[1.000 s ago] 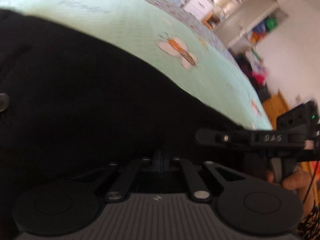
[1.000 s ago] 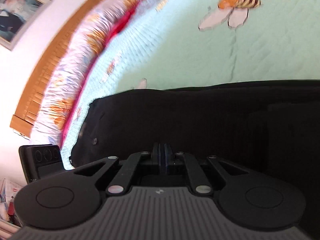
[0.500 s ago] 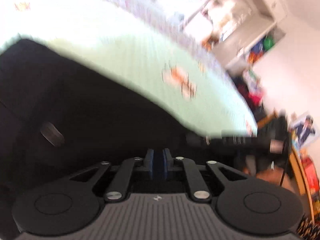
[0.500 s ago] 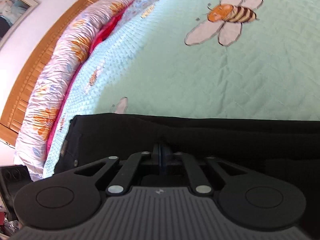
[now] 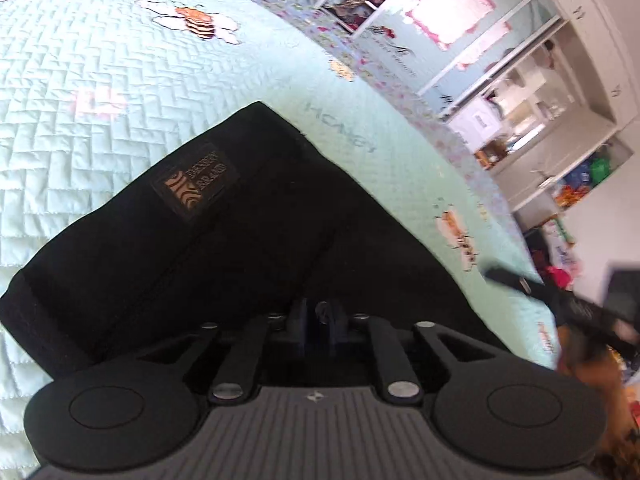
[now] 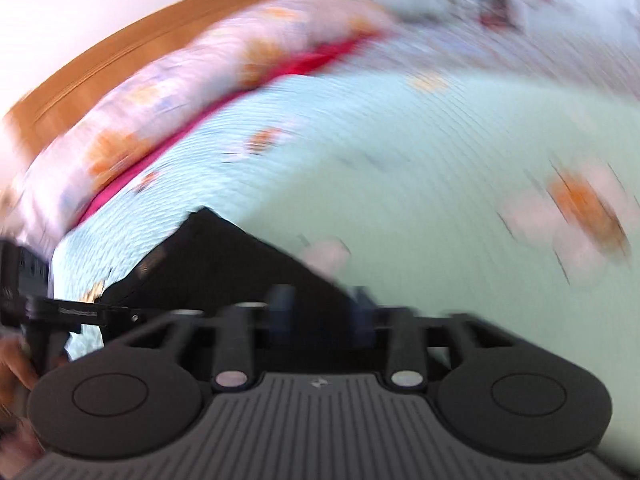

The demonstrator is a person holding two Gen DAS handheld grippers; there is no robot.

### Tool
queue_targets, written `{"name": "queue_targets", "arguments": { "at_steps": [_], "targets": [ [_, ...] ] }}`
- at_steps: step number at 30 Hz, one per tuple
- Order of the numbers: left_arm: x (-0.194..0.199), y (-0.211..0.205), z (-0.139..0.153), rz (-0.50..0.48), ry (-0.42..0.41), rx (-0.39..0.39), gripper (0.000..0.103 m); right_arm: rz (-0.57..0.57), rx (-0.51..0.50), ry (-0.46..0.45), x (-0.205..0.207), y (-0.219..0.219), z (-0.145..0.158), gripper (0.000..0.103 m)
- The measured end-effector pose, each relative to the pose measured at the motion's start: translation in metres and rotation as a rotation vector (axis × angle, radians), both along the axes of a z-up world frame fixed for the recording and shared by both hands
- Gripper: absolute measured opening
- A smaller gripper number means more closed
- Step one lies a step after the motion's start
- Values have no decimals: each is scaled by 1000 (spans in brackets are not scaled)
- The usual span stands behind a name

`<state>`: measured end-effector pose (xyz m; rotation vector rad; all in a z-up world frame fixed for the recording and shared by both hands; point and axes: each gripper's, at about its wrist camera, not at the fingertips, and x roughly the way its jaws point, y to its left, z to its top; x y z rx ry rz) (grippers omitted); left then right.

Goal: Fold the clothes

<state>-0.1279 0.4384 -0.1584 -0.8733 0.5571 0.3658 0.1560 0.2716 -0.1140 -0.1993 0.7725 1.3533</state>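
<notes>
A black garment (image 5: 240, 248) lies folded on the mint bedspread (image 5: 100, 80), a brown label patch (image 5: 196, 184) facing up. My left gripper (image 5: 320, 312) sits low over its near edge, pads pressed together with black cloth between them. The other gripper's body (image 5: 560, 300) shows blurred at the right. In the right wrist view, which is motion-blurred, my right gripper (image 6: 322, 304) stands open, its blue fingers (image 6: 280, 300) apart, nothing held. The garment (image 6: 208, 264) lies just ahead of it, a corner pointing away. The left gripper's body (image 6: 60, 312) shows at the left edge.
The bedspread (image 6: 400, 180) has bee patterns and stretches wide beyond the garment. Patterned pillows (image 6: 180, 92) and a wooden headboard (image 6: 120, 52) lie at the far side. Cluttered white shelves (image 5: 520, 80) stand past the bed's edge. A hand (image 6: 12, 360) holds the left gripper.
The garment has been carried over and laid down, so its label patch now shows. My right gripper has opened and let go of the cloth. Both views have swung.
</notes>
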Motion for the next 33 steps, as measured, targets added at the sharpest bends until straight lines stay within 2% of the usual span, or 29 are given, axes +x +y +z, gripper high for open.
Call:
{"name": "queue_targets", "arguments": {
  "at_steps": [5,7,9,10,13,18,20,23,26,28,30,33],
  "targets": [
    [-6,2,-8,-7,13,-53,16,273,-12,83,29,80,-41,60],
    [1,6,-7,-6,16,-87,21,381,-16,118,41,111,-57,60],
    [3,9,-7,4,6,-135,25,447,-2,188,44,123,-67,60],
    [2,9,-7,6,-1,-152,30,467,12,219,46,125,-69,60],
    [3,6,-1,-4,17,-175,31,501,19,293,45,138,-64,60],
    [9,5,19,-54,34,-213,31,586,-72,218,19,164,-58,61],
    [10,4,28,-83,33,-214,35,609,-108,200,14,172,-57,61],
    [12,4,37,-114,41,-203,39,608,-134,222,12,178,-55,60],
    [1,2,39,-103,56,-194,40,612,-142,220,7,179,-52,60],
    [-4,5,38,-91,71,-206,41,608,-121,232,5,179,-48,60],
    [-10,7,36,-88,74,-228,41,622,-111,293,5,183,-47,60],
    [-17,8,33,-93,71,-251,44,655,-165,305,-3,198,-49,60]
  ]
}}
